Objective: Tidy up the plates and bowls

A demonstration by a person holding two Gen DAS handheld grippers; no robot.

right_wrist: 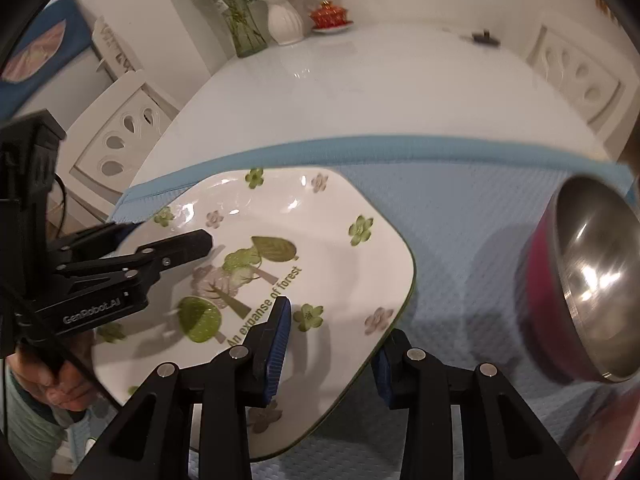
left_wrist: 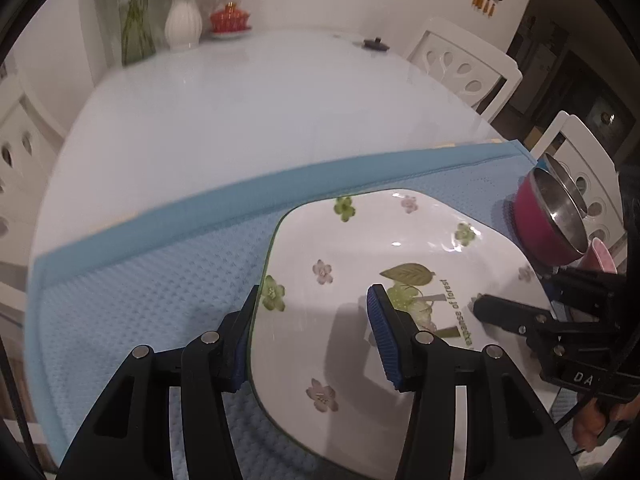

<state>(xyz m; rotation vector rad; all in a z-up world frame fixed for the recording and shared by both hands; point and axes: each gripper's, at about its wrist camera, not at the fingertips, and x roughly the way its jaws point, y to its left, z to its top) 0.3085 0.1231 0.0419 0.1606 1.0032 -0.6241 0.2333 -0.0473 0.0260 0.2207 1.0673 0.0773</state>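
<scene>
From my remote station I see the square plate (left_wrist: 352, 264) lying on the mat (left_wrist: 140, 288), which covers the near end of the table (left_wrist: 240, 112). My left gripper (left_wrist: 316, 332) straddles the plate's left rim; my right gripper (right_wrist: 332, 344) straddles its right rim. The metal bowl (right_wrist: 592, 280) stands on the mat to the plate's right. At the table's far end, a vase (left_wrist: 183, 20) stands left of a lidded cup (left_wrist: 230, 20).

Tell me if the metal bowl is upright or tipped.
Tipped: the metal bowl leans on its side on the blue mat, shiny inside facing sideways, empty.
</scene>
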